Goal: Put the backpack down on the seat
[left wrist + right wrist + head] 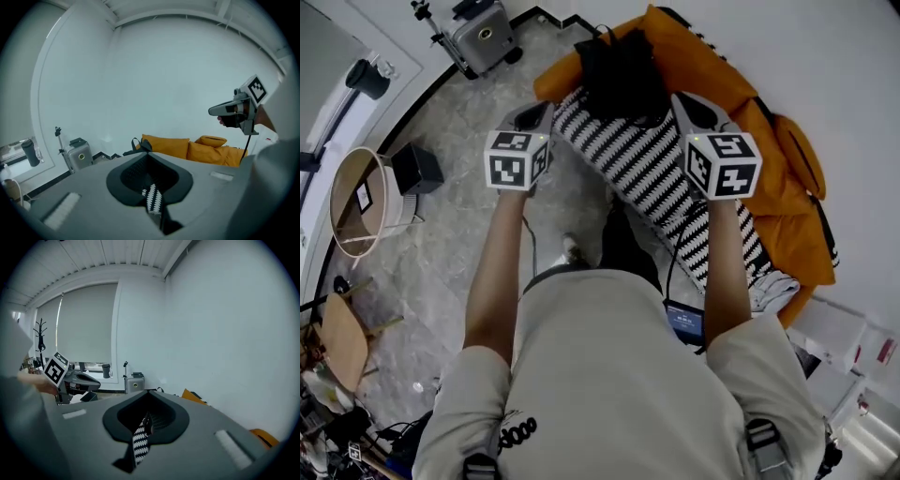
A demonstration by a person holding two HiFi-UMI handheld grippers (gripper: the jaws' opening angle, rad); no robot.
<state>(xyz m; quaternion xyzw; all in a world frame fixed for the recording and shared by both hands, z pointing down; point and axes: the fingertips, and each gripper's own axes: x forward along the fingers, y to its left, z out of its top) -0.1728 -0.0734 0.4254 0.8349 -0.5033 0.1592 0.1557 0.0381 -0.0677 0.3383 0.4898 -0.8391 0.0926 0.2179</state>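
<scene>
Pale marbled floor underfoot, white walls on every side, a blind-covered window in the right gripper view. Against the wall, an orange seat, running from far left to near right in the head view. On its far end, the backpack: black, slumped, resting on the orange cushions and overlapping the top edge of a black-and-white zigzag striped cloth. Long axis of the backpack roughly pointing away from the person, carry loop at the far end, standing up in the left gripper view. Striped cloth laid lengthwise along the seat's front, long axis matching the seat's, near end bunched in pale folds on the orange edge. Black pack and striped cloth joined or merely touching: impossible to tell. Left claw just beside the cloth's far left corner, jaws closed, a narrow strip of the striped cloth pinched between them. Right claw at the backpack's right side, over the cloth, likewise clamped on a strip of the same stripes. Both held out at arm's length, marker cubes up, tilted a little downward toward the seat. Farther off on the floor: a silver case by the wall, a small black box, a round tan basket, a wooden chair.
</scene>
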